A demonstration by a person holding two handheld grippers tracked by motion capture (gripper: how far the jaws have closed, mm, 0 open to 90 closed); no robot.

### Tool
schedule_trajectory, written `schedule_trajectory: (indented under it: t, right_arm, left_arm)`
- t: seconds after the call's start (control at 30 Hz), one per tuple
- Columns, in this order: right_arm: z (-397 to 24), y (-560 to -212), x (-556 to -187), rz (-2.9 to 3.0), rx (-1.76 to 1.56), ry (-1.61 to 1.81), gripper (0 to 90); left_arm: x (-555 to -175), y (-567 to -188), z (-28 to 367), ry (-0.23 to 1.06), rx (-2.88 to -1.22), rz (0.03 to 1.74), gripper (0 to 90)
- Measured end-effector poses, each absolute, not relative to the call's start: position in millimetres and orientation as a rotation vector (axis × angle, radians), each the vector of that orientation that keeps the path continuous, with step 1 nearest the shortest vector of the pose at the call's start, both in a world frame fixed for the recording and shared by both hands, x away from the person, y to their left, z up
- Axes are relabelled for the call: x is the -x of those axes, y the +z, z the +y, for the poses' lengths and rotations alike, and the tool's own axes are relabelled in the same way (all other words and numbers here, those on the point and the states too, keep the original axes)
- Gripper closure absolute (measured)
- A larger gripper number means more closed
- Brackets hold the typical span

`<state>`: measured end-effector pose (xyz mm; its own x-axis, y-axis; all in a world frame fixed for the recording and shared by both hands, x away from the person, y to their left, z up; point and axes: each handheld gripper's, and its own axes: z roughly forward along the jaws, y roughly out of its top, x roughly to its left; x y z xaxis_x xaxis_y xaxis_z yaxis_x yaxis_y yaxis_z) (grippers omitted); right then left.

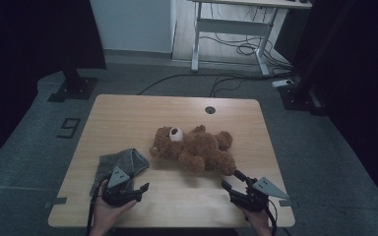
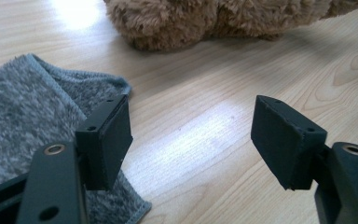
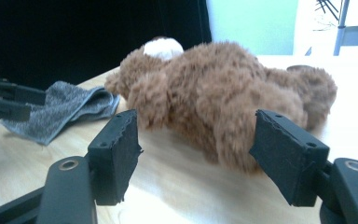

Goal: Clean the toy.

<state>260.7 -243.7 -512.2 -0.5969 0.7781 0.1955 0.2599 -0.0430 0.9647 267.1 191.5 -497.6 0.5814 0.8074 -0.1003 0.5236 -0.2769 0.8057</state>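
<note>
A brown teddy bear lies on its back in the middle of the wooden table, white muzzle up. A grey folded cloth lies to its left. My left gripper is open low over the cloth's near right edge; in the left gripper view its left pad hangs over the cloth, with bare wood between the jaws and the bear ahead. My right gripper is open just short of the bear's near leg; in the right gripper view the bear lies beyond the jaws, apart from the pads.
A round cable hole sits near the table's far edge. Beyond the table stand a white desk frame with floor cables and a black stand base. In the right gripper view, the cloth lies at left.
</note>
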Motion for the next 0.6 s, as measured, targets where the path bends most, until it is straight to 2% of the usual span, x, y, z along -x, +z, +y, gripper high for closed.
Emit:
schedule_trajectory:
  t: [0.2,0.6]
  right_arm:
    - [-245.2,-525.7,-248.1,1.862,-1.075,1.657,31.0]
    - [-247.6,-523.0,-249.2,1.868,-1.055,1.65,32.0]
  left_arm:
    - [-269.0,-500.0,196.5,0.418,-1.954,1.087,29.2]
    - [-271.3,-500.0,202.3,0.413,-1.968,1.096,28.8]
